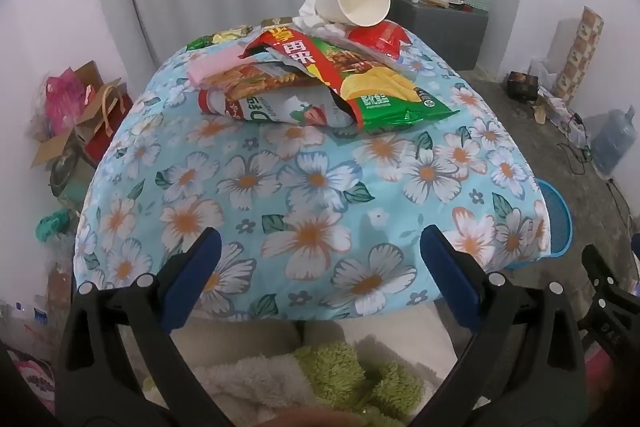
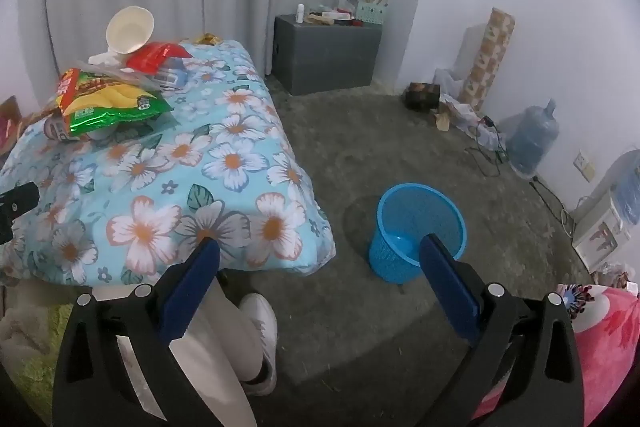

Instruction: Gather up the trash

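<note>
though seemingly empty, fingers (image 1: pixel 208 247) wide apart

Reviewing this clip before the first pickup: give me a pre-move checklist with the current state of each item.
1. Left gripper open, nothing between its fingers: ok.
2. Right gripper open, nothing between its fingers: ok.
3. Trash in view: ok. The green chip bag, paper cup and red wrapper lie piled at the far end of the floral cloth.
4. Blue bin upright on the floor beside the table, mouth clear: ok.
5. Paper cup stable: not ok; it lies tilted on crumpled tissue and may roll.
6. Trash hidden under the pile: cannot tell.
</note>
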A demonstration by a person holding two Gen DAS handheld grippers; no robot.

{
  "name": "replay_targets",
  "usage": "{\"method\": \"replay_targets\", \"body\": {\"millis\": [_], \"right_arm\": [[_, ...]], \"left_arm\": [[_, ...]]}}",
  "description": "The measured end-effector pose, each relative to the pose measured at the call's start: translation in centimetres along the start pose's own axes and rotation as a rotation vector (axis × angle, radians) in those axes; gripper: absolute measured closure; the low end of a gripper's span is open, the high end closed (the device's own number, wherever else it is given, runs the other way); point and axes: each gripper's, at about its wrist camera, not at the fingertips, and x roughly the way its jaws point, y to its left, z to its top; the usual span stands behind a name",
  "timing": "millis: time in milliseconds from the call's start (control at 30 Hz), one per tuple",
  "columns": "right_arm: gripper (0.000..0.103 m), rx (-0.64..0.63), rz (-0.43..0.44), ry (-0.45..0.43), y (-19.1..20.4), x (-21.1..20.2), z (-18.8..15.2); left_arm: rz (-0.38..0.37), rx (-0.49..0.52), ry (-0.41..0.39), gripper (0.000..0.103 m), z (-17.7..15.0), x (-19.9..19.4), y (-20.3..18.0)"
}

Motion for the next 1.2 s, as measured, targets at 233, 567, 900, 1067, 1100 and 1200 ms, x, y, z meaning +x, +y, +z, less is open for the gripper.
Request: {"method": "replay_targets", "body": {"millis": [233,567,900,1067,1100,1200], "right_arm": [[0.006,0.005,0.002,-0.002,0.3,-0.3,0.2],[0.006,0.003,0.005,-0.009,0.4,-0.5,0.3],[0.006,0.001,0.007,-0.01,0.5,-0.5,0.4],[0.006,0.002,0.006,-0.009,0.5,-0.5,0.4],[0.006,0.002,0.007,-0.009,0.5,-0.5,0.4],[0.006,-0.001,0.006,-0.01,0.6,-0.5,0.4]], "left_arm": [[-0.004,-0.002,-0.009,0.007,-0.2,0.1,0.7],[-0.007,-0.011,0.0,0.007,-0.3,0.3,1.0],[-0.004,-0.013,0.001,0.007,-0.2,0.3,1.0],[-0.002,-0.013,0.003,0.007,-0.2,0.3,1.0],[-0.002,-0.014,0.003,0.007,-0.2,0.3,1.0],[-0.001,-0.014,0.003,0.007,-0.2,0.4,0.9]]}}
